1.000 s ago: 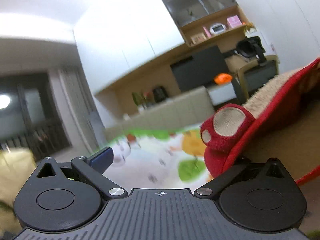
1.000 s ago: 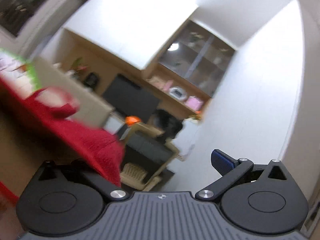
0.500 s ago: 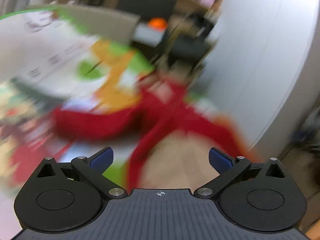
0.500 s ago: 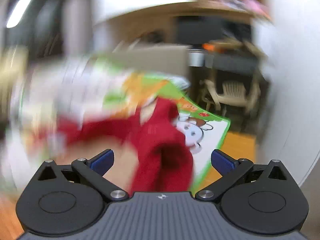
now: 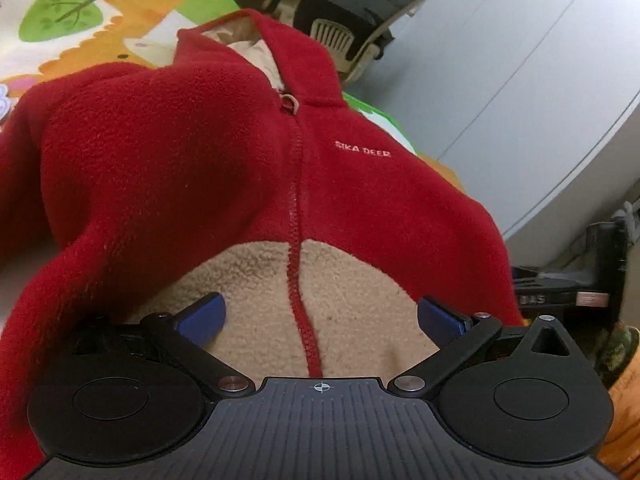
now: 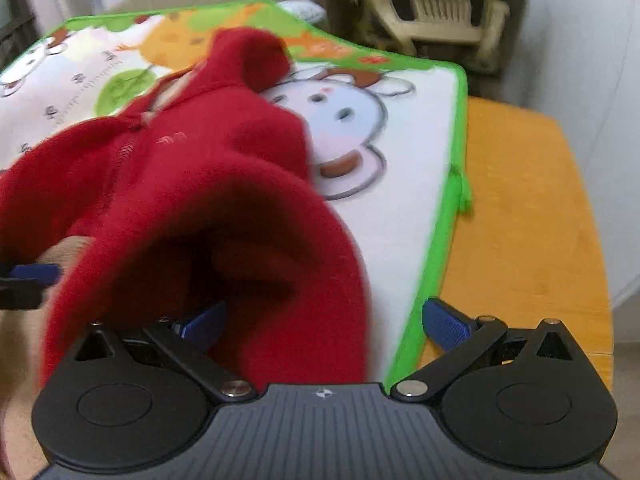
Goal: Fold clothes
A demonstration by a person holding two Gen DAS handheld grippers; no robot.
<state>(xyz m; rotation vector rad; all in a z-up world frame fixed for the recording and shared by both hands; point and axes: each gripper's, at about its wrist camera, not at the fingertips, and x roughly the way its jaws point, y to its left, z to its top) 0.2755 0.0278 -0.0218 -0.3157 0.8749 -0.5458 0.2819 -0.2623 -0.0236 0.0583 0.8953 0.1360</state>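
Observation:
A red fleece hooded jacket [image 5: 180,160] lies front up on the cartoon play mat [image 5: 80,20], its zipper closed, with a beige belly patch [image 5: 360,300] and "SIKA DEER" on the chest. My left gripper [image 5: 320,316] hovers open over the beige patch, one blue finger on each side of the zipper. In the right wrist view the jacket [image 6: 200,160] bulges up at its side. My right gripper [image 6: 322,322] is open there, its left finger [image 6: 200,322] against the red cloth. A blue finger [image 6: 34,274] of the left gripper shows at the left edge.
The green-edged mat [image 6: 400,140] covers most of an orange wooden table [image 6: 520,200], whose bare strip runs along the right. A beige plastic chair [image 6: 440,12] stands behind the table. A white wall [image 5: 520,60] and dark shelving [image 5: 580,280] are to the right.
Both cameras swung down from the room to the table. The jacket, lifted in the air a second ago, now lies on the mat. Both grippers are open above it.

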